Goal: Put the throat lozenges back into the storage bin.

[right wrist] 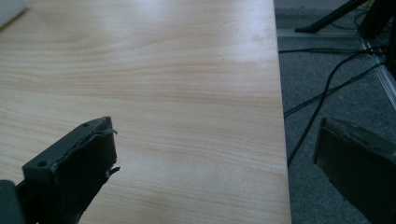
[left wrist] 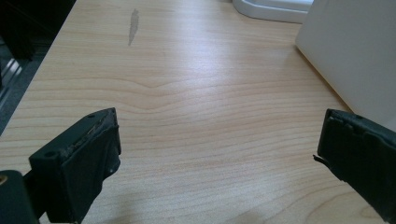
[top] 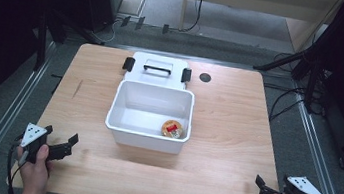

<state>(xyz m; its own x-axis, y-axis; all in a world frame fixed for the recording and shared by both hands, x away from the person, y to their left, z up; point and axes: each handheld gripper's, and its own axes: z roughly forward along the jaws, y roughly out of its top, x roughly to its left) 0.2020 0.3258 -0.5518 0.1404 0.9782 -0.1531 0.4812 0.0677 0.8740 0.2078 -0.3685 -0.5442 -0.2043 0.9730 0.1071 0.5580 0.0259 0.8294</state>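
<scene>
A white open box (top: 122, 115) stands in the middle of the wooden table (top: 225, 134). Inside it, at the near right corner, lies a small round container with a red and yellow label (top: 173, 129). Behind the box lies its white lid (top: 157, 69) with a handle and black latches. My left gripper (top: 64, 140) is open at the near left of the table, its jaws wide apart over bare wood, with the box wall (left wrist: 355, 51) to its right. My right gripper (top: 269, 183) is open at the near right corner, one jaw past the table edge.
A small dark round hole (top: 205, 77) sits in the table top at the back right. Grey floor with black cables (right wrist: 327, 88) lies beyond the table's right edge. Metal rails run along both sides of the table. A grey smear (left wrist: 133, 25) marks the wood at the far left.
</scene>
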